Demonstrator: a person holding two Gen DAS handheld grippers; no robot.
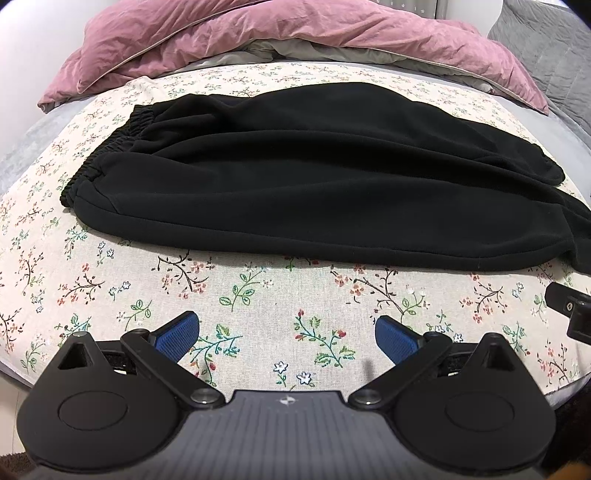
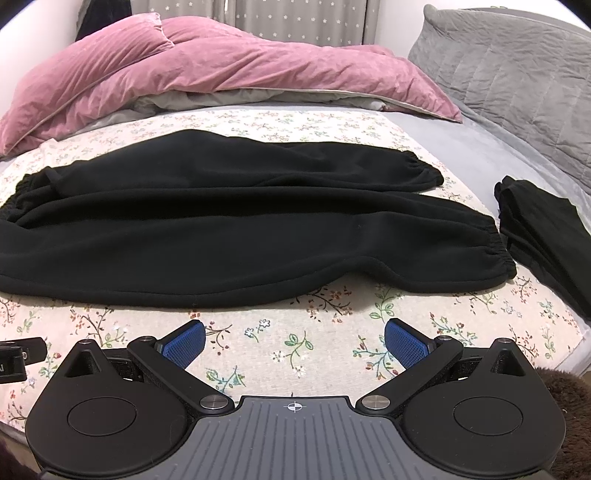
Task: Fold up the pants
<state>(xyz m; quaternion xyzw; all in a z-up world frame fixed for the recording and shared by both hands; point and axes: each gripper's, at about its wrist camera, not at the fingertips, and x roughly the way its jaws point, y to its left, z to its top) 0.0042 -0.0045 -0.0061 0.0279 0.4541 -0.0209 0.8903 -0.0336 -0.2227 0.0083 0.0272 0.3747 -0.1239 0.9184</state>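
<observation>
Left hand-held gripper (image 1: 287, 336) spread wide, empty, above floral sheet (image 1: 258, 295). Right hand-held gripper (image 2: 294, 340) likewise spread, empty. Black pants (image 2: 240, 229) just beyond both, flat across bed, waistband (image 1: 107, 155) left, cuffs (image 2: 495, 251) right. Folded black garment (image 2: 543, 236) beside cuffs. Pink duvet (image 2: 184, 66) bunched behind; grey pillow (image 2: 517, 66) far right.

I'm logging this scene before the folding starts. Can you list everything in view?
black pants: one, black, laid lengthwise on the floral cloth, waistband left, cuffs right
folded dark garment: one, black, right of the cuffs
floral cloth: one, cream with flowers, spread on the bed
pink duvet: one, pink, bunched behind the pants
grey quilted pillow: one, grey, far right
curtain: grey with stars, at the back
left gripper: blue pads, open, over the cloth
right gripper: blue pads, open, over the cloth
</observation>
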